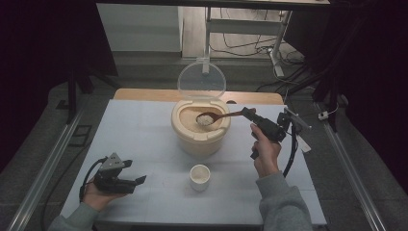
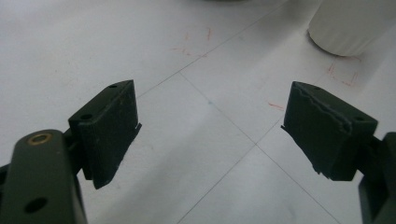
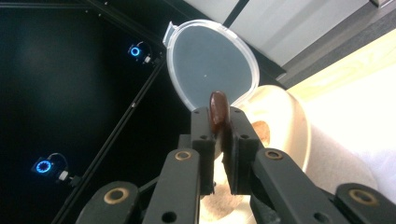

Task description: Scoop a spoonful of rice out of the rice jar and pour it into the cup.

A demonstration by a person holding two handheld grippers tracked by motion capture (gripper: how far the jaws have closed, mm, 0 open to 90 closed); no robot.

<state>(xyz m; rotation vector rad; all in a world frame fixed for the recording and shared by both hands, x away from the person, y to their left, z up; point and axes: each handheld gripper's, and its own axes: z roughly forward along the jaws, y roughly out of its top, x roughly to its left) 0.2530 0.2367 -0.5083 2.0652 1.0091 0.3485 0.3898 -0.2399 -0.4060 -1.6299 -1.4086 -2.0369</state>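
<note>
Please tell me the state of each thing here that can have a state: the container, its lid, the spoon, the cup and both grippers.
Container: open, rice inside.
Lid: flipped up, upright behind the opening.
Wooden spoon: loaded with rice, bowl over the container's opening.
Cup: upright on the table; contents cannot be told.
Right gripper: shut on the spoon handle.
Left gripper: open, holds nothing.

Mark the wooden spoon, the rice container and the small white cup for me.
wooden spoon (image 1: 208, 118): high view, its rice-filled bowl.
rice container (image 1: 199, 139): high view, its front wall.
small white cup (image 1: 199, 181): high view, its outer side.
</note>
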